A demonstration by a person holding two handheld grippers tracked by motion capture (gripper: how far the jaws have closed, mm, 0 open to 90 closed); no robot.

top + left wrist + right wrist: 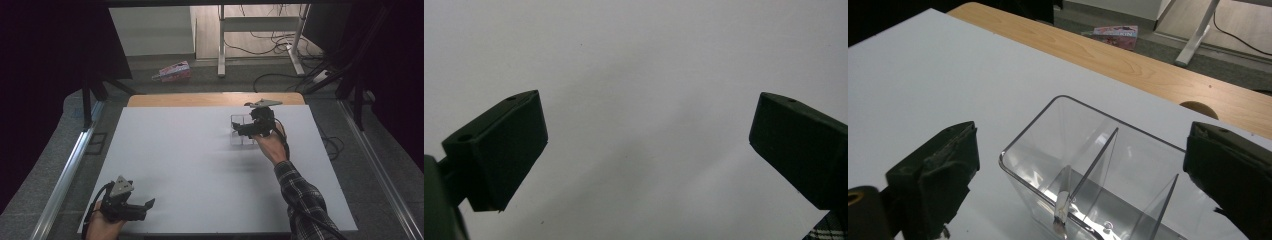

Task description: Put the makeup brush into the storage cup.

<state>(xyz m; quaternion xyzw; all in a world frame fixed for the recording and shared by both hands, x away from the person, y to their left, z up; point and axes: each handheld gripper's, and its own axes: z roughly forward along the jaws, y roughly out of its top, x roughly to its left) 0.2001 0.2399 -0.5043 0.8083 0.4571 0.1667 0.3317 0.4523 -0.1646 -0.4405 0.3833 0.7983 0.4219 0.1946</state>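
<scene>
The bench (200,160) has a white top sheet, and a strip of light wood (215,99) shows along its far edge. On the white part, near the far right corner, stands a clear plastic box (1098,170) with thin dividers inside. On the floor behind lies a pink packet (172,71).

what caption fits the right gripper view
Open right gripper poised over a clear divided box on the white table.

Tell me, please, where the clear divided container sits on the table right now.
In the high view the clear divided container stands on the white table's far right part, just in front of the right gripper, whose open jaws flank it.
</scene>
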